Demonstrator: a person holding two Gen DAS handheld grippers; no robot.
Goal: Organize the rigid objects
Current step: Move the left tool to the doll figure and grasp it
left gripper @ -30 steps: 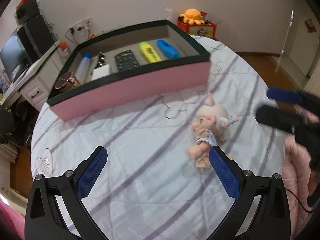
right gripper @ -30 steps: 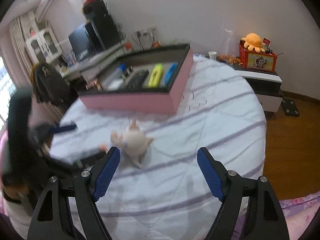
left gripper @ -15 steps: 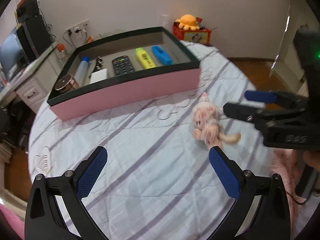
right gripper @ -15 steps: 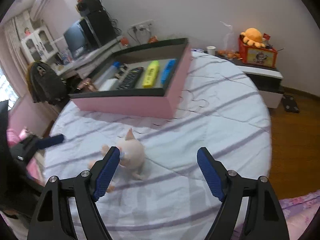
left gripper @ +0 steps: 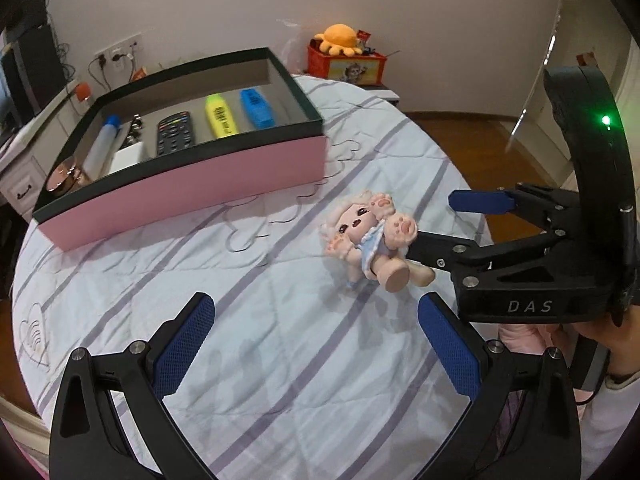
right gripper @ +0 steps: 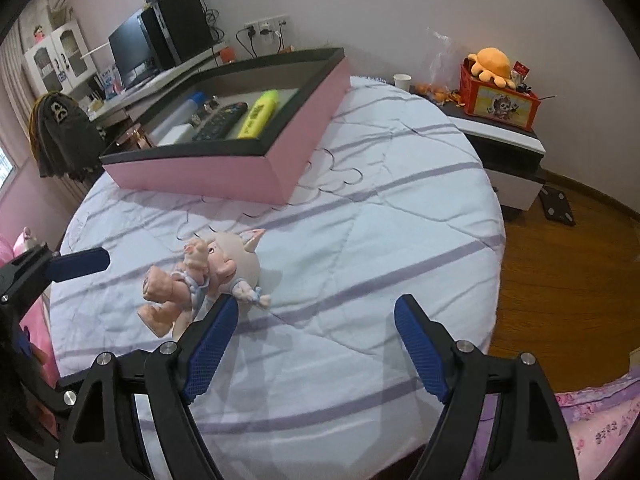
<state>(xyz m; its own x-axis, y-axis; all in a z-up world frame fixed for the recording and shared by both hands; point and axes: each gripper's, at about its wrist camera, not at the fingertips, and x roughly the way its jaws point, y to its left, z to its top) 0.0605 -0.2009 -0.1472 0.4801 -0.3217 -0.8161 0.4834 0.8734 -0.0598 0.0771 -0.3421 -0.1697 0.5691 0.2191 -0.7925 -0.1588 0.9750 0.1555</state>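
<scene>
Lying on the round bed point(left gripper: 280, 360), the doll point(left gripper: 372, 236) sits just beside the right hand-held gripper point(right gripper: 316, 340), whose jaws are spread and empty. Only the left view shows the blue marker point(left gripper: 257, 107) inside the pink box point(left gripper: 180, 184); the left hand-held gripper point(left gripper: 316, 344) is spread too. Wooden floor point(right gripper: 560, 280) surrounds the bed.

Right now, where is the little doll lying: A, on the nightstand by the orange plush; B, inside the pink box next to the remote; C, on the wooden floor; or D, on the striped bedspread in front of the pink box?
D: the doll lies on the striped bedspread, outside the pink box, in front of its wall.
</scene>
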